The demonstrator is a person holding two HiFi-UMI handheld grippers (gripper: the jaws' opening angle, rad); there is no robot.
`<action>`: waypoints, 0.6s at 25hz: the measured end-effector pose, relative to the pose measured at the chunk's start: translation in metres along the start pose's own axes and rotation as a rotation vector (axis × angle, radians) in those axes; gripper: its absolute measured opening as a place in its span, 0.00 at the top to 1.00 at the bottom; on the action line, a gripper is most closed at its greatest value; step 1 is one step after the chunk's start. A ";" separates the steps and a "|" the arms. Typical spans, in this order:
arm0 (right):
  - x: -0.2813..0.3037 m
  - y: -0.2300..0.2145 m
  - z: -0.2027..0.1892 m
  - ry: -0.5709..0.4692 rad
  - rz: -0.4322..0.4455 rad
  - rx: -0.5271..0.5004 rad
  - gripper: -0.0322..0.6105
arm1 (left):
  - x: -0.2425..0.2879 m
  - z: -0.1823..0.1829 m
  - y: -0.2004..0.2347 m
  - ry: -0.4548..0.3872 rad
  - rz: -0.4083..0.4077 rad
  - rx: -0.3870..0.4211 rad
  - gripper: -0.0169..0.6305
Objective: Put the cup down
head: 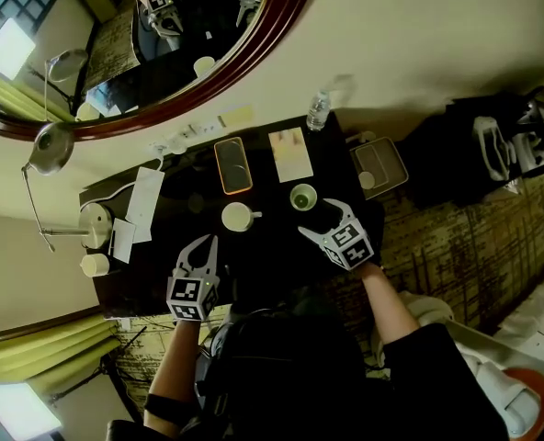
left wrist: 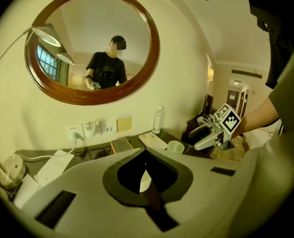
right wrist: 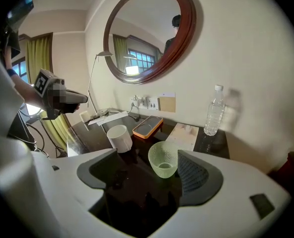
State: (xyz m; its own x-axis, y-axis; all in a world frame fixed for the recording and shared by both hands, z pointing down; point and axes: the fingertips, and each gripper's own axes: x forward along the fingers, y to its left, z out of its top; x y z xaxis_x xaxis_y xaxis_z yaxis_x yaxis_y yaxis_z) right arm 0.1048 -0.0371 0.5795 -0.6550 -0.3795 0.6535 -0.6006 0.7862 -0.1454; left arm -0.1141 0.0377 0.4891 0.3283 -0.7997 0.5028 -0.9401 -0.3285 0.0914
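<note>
Green cup (right wrist: 163,160) within released right claw (right wrist: 145,157), left claw (left wrist: 145,152) clenched (white mug (left wrist: 144,181) mostly hidden)

Dark glossy rectangular desk (head: 274,243). Bore, upright, pale green textured glass cup (head: 303,197) beside white ceramic mug (head: 237,216); further back, flat, orange-edged phone (head: 232,164), pale booklet (head: 290,153); clear plastic water bottle (head: 318,110); white paper sheets (head: 145,191), round lamp base (head: 95,223) leftward.

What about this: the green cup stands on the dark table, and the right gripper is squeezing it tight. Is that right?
No. The green cup does stand on the dark table, but the right gripper isn't squeezing it: its jaws are wide apart, with the cup standing between them. The right gripper view shows it.
</note>
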 end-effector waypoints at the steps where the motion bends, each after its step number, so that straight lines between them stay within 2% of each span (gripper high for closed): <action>1: 0.003 -0.003 -0.002 0.008 -0.001 0.001 0.29 | 0.001 0.000 0.000 0.002 0.000 0.000 0.97; 3: 0.012 -0.010 -0.008 0.019 -0.005 0.001 0.23 | 0.003 -0.001 0.000 0.007 0.001 0.001 0.97; 8: 0.034 -0.029 -0.019 0.028 -0.013 0.002 0.21 | 0.008 -0.005 0.005 0.016 0.021 -0.001 0.97; 12: 0.052 -0.042 -0.024 0.033 -0.025 -0.017 0.15 | 0.011 -0.011 0.007 0.036 0.036 -0.015 0.97; 15: 0.065 -0.046 -0.027 0.032 -0.009 -0.031 0.13 | 0.014 -0.017 0.005 0.057 0.042 -0.022 0.97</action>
State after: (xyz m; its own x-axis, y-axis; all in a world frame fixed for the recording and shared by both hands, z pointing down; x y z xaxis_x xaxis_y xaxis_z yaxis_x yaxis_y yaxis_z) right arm 0.1020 -0.0846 0.6482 -0.6344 -0.3707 0.6783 -0.5915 0.7978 -0.1172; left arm -0.1159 0.0334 0.5111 0.2833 -0.7825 0.5545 -0.9549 -0.2838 0.0875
